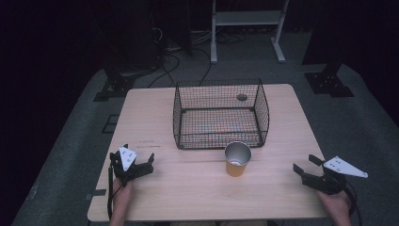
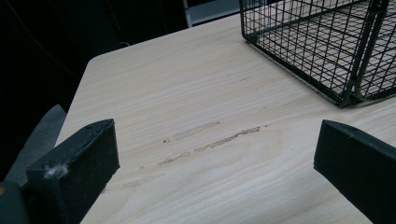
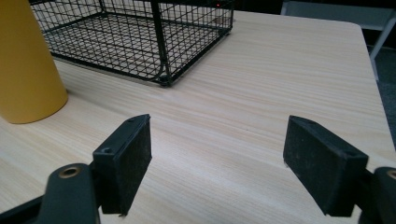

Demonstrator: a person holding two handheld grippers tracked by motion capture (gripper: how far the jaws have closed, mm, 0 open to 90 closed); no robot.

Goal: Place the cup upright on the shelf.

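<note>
A yellow cup with a metal-lined inside stands upright on the wooden table, just in front of the black wire basket. In the right gripper view the cup rises at the far left, with the basket behind it. My left gripper rests near the table's front left, open, with only bare wood between its jaws. My right gripper sits at the front right, open and holding nothing. The cup stands well to its left.
The basket has nothing in it but a small dark round thing seen through its far wall. A white shelf frame, cables and dark stand bases lie on the floor beyond the table. Scuff marks streak the wood by the left gripper.
</note>
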